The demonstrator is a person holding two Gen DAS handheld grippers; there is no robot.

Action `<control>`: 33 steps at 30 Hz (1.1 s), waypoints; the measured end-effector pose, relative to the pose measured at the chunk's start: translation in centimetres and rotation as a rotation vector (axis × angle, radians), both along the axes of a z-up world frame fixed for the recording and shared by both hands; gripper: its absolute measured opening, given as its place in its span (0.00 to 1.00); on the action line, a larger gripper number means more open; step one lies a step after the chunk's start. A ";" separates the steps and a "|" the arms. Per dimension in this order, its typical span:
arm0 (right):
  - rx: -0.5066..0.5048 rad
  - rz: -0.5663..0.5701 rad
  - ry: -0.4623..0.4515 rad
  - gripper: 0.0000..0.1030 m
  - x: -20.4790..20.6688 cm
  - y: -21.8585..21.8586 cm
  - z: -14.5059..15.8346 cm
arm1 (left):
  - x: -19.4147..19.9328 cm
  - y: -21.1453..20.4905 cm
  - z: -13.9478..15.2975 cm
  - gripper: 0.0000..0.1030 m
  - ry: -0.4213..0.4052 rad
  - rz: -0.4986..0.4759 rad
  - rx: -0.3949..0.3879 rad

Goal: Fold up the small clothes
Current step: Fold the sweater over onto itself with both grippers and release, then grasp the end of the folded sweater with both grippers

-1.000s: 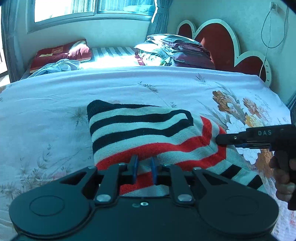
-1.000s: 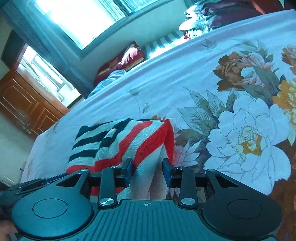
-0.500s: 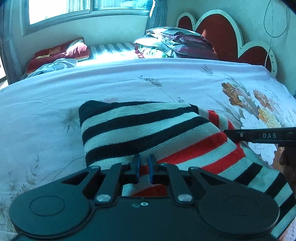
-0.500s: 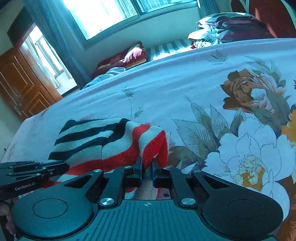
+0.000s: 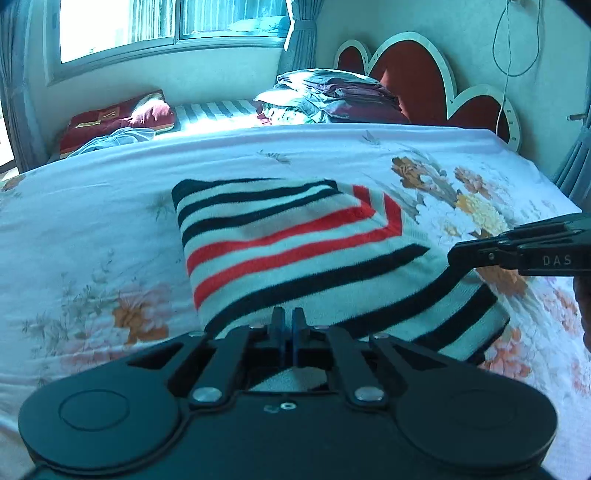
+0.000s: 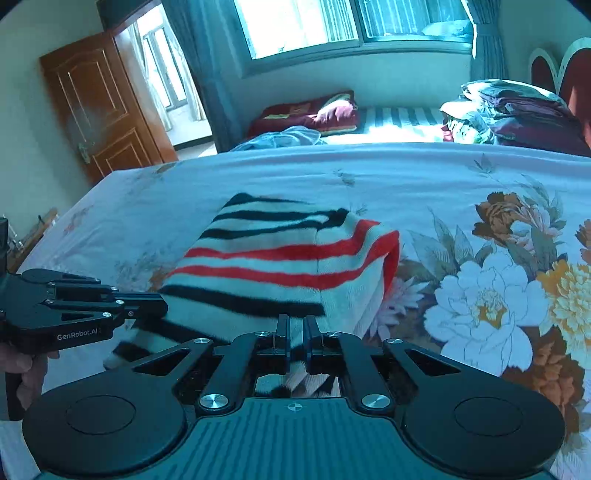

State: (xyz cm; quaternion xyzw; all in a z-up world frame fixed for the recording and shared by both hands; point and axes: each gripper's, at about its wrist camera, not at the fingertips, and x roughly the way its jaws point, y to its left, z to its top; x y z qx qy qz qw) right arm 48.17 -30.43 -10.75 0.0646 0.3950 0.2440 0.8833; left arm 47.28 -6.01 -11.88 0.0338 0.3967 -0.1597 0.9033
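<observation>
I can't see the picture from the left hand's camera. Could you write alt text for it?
The left gripper, shut, pinches the near edge of a striped sweater in black, white and red, lying on a floral bedsheet. The right gripper grips its right side. Behind are a pile of bedding and a window.

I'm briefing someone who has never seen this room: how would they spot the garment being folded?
Start at the big bed with the floral sheet. On its middle lies a striped knit, its near edge pinched by the left gripper and the right gripper. Bold black, white and red stripes distinguish it from the dark folded pile by the headboard.
</observation>
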 end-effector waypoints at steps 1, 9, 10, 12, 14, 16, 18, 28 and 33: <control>-0.025 0.005 0.009 0.08 -0.3 0.1 -0.6 | -0.2 0.2 -0.2 0.03 0.008 0.002 -0.003; -0.111 0.050 0.034 0.00 -1.3 0.7 -4.1 | -1.3 0.9 -2.1 0.02 0.024 0.025 0.039; -0.094 0.051 0.049 0.00 -1.4 0.6 -4.7 | -1.5 1.0 -2.3 0.02 0.025 0.029 0.040; -0.091 0.052 0.052 0.00 -1.9 1.0 -5.2 | -1.6 1.1 -2.3 0.02 0.034 0.039 0.037; -0.108 0.043 0.053 0.00 -2.0 1.3 -4.7 | -1.8 1.0 -2.0 0.02 0.040 0.049 0.042; -0.108 0.031 0.032 0.00 -2.4 1.3 -3.6 | -2.6 0.7 -1.0 0.02 0.027 0.046 0.048; -0.089 0.043 -0.003 0.00 -3.3 1.1 -2.3 | -3.4 0.2 -0.2 0.02 0.018 0.044 0.066; -0.116 0.057 0.057 0.00 -4.0 0.5 -4.0 | -4.5 -0.8 -1.7 0.01 0.075 0.055 0.087; -0.107 0.029 0.075 0.00 -3.8 0.6 -5.1 | -4.2 -0.5 -2.7 0.02 0.080 0.034 0.093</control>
